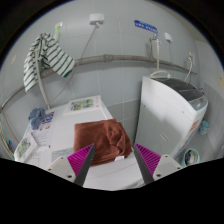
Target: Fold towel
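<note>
The brown towel (101, 137) lies rumpled on the white surface (110, 172), just ahead of the open, empty tongs (112, 157). Soft, light, limp; probably best gripped at a near corner.

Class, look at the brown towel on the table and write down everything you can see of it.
The brown towel is a rust-brown, soft-looking cloth lying on the white table. It looks loosely doubled over, with rumpled edges, not neatly flat. It lies just ahead of the gripper, whose open fingers with their pink pads point towards it from either side without touching it. Only the table touches it.
</note>
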`<state>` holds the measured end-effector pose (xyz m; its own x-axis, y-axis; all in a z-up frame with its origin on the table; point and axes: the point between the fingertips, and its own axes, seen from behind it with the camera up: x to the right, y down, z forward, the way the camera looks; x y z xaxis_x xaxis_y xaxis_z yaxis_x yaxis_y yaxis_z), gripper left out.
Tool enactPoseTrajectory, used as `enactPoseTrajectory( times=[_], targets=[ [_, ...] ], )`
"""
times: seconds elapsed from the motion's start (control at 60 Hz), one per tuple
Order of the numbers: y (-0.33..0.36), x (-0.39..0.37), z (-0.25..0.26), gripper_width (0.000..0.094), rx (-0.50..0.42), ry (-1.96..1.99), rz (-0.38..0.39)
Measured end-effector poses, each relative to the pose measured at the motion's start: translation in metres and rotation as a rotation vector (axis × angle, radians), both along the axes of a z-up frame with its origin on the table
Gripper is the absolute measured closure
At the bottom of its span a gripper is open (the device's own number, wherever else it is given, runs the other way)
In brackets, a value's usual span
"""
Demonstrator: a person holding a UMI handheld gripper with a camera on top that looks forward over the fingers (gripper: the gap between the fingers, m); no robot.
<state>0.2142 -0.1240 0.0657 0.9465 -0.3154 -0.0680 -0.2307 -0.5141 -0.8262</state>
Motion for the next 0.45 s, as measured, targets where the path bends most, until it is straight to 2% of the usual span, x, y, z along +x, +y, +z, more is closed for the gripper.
enactPoseTrajectory(
  times=[0.117,0.183,0.283,0.45],
  targets=[
    [-0.053,-0.027,0.030,0.0109,0.034,-0.028,0.010],
    [-0.088,-0.041,0.038,0.0105,0.022,-0.029,0.026],
    [-0.132,-0.065,0.047,0.0105,0.012,-0.024,0.078],
    [-0.168,-0.073,0.050,0.0099,0.011,-0.001,0.112]
  ],
)
